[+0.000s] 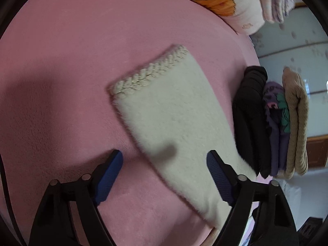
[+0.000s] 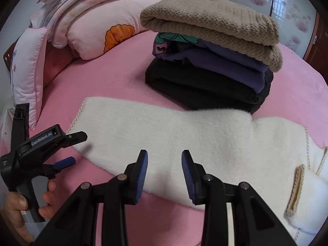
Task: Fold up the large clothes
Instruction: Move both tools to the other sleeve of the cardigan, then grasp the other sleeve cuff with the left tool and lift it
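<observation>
Sleeve-folding step: both tools, left tool (image 1: 164,176) and right tool (image 2: 164,176), hang released over the cream sweater's sleeve (image 2: 164,127); next, clench its cuff (image 1: 147,71).

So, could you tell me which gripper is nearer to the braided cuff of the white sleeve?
Left. The left gripper hangs right beside the braided cuff, jaws open. The right gripper is over the middle of the sleeve, farther along, holding nothing.
</observation>
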